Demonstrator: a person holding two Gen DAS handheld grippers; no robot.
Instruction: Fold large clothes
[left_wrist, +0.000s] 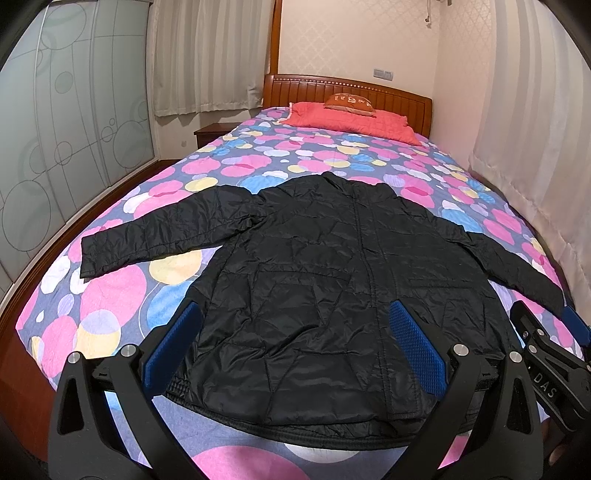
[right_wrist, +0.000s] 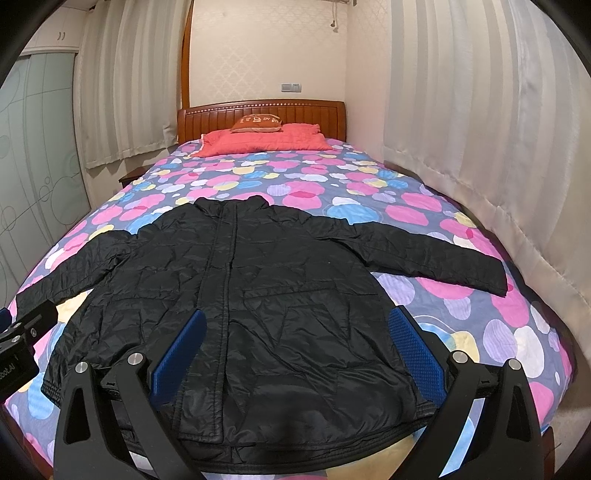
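Hovering above the near hem of a black jacket (left_wrist: 325, 280), the left hand-held gripper (left_wrist: 295, 347) has its blue fingers (left_wrist: 417, 347) spread wide and holds nothing. The right hand-held gripper (right_wrist: 295, 350) hangs beside it over the same hem, its fingers (right_wrist: 415, 354) likewise wide apart and empty; its black body also shows at the right edge of the left wrist view. The jacket lies flat, front up, across the near half of the bed (right_wrist: 461, 332), both sleeves stretched outward over the flowered bedspread. Farther back, a red pillow (right_wrist: 266, 142) rests against the wooden headboard (right_wrist: 258, 110), with a small cushion (right_wrist: 256, 123) on top. Pale curtains (right_wrist: 480, 110) hang on either side.
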